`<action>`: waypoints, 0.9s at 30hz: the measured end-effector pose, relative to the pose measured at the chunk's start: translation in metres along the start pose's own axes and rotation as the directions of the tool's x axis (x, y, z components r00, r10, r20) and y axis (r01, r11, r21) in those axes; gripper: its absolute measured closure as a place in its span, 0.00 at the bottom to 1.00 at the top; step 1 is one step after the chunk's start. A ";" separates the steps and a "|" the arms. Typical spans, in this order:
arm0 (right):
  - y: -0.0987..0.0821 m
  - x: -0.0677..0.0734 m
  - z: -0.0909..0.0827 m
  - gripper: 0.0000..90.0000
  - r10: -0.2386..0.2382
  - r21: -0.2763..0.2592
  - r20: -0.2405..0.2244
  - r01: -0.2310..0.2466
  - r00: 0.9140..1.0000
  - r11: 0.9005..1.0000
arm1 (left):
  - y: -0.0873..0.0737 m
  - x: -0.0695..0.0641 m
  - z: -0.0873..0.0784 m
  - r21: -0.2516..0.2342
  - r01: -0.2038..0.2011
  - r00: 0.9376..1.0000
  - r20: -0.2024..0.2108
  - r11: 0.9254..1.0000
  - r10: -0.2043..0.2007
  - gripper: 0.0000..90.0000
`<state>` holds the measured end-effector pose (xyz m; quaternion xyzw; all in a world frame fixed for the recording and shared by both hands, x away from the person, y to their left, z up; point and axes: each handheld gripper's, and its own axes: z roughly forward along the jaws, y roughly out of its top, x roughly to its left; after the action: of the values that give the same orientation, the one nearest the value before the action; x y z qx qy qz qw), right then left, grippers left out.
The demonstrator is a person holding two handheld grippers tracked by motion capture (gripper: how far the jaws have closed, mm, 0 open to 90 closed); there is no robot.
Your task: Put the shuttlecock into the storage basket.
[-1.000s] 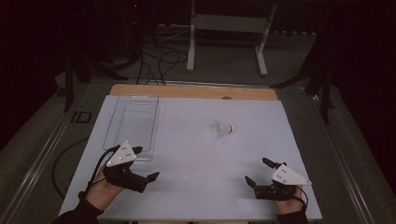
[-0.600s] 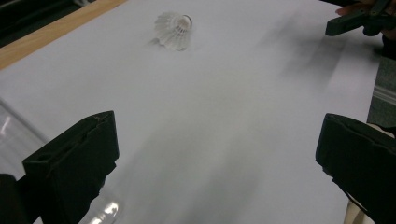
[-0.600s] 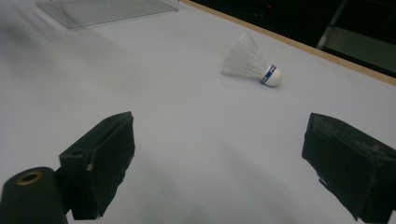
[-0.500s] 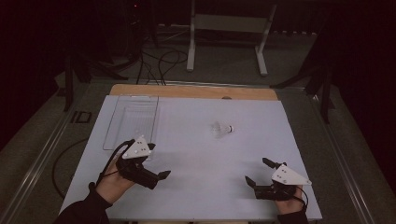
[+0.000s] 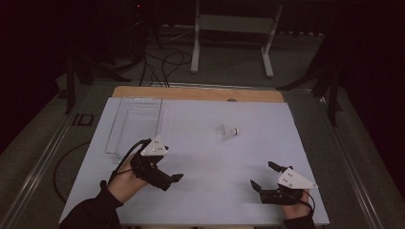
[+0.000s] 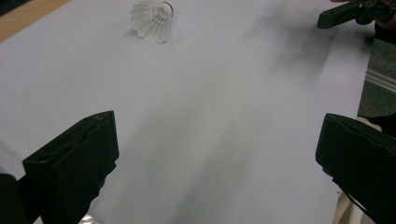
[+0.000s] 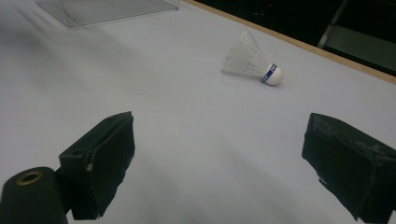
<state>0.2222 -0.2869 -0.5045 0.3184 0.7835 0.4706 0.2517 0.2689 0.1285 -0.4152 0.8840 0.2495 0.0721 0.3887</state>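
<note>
On the desk (image 5: pixel 200 157), the birdie (image 5: pixel 228 131) lies on its side, near the tray (image 5: pixel 136 125). Both my grippers, left (image 5: pixel 165 181) and right (image 5: pixel 262 177), have fingers wide open, holding nothing. Next I reach for it.

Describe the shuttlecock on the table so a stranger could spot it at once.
Start at the white table top with its wooden strip along the far edge. Right of the clear plastic tray at the far left, in the open middle, lies the shuttlecock on its side. It is the sole small loose thing: white feathered skirt, round white cork with a blue band.
</note>
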 end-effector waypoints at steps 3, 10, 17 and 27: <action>0.000 0.000 0.000 0.10 -0.001 0.001 -0.001 0.001 1.000 1.000 | 0.006 0.001 0.007 0.025 0.015 1.000 0.015 1.000 -0.015 0.00; 0.000 0.000 0.000 0.10 0.000 0.003 -0.003 0.000 1.000 1.000 | 0.014 -0.001 0.016 0.056 -0.007 1.000 0.023 0.998 0.006 0.00; 0.000 0.000 0.000 0.10 -0.001 0.004 -0.006 0.001 1.000 1.000 | 0.022 -0.001 0.023 0.078 0.006 1.000 0.005 0.997 -0.006 0.00; -0.001 0.000 0.001 0.10 -0.001 0.006 -0.010 0.001 1.000 1.000 | 0.032 0.000 0.037 0.120 0.000 0.999 0.032 0.993 -0.004 0.00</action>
<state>0.2229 -0.2869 -0.5055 0.3163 0.7864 0.4696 0.2472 0.2928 0.0862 -0.4178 0.9065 0.2480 0.0421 0.3390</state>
